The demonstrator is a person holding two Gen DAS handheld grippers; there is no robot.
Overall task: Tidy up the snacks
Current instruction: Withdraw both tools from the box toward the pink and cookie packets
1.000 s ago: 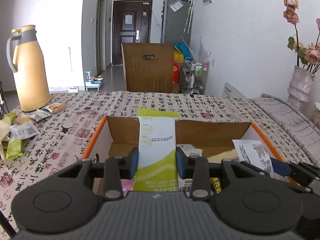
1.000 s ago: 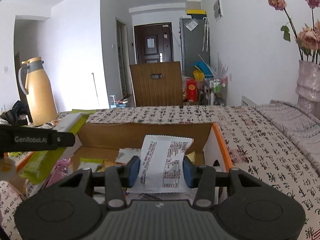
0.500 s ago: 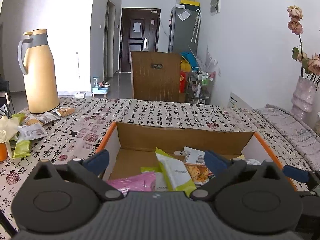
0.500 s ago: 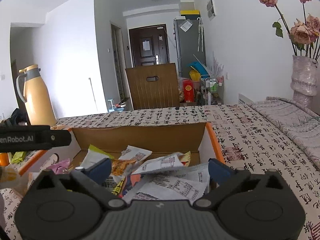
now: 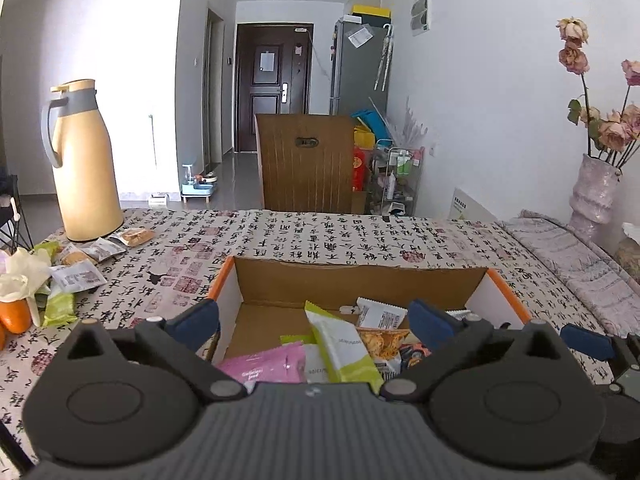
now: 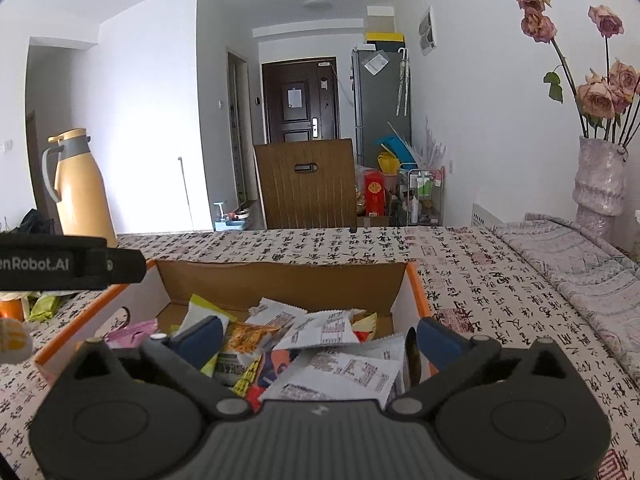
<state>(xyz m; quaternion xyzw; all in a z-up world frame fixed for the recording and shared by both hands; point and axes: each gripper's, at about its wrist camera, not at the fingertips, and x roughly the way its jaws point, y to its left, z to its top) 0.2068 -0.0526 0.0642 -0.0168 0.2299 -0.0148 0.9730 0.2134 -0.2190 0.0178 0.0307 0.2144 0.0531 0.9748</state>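
An open cardboard box (image 5: 360, 280) with orange outer sides sits on the table and also shows in the right wrist view (image 6: 280, 280). It holds several snack packets: a green-and-white packet (image 5: 340, 348), a pink packet (image 5: 260, 368) and white printed packets (image 6: 320, 330). My left gripper (image 5: 314, 322) is open and empty over the box's near edge. My right gripper (image 6: 316, 336) is open and empty over the box's right part. Several loose snack packets (image 5: 76, 276) lie on the table at the left.
A tall yellow thermos jug (image 5: 82, 160) stands at the table's far left. A vase with dried roses (image 6: 600, 184) stands at the right. A wooden chair back (image 5: 306, 162) is beyond the table. An orange item (image 5: 14, 316) sits at the left edge.
Both grippers have opened. The green-and-white packet dropped from the left gripper into the box, and the white printed packet dropped from the right gripper. Both grippers have pulled back and up a little.
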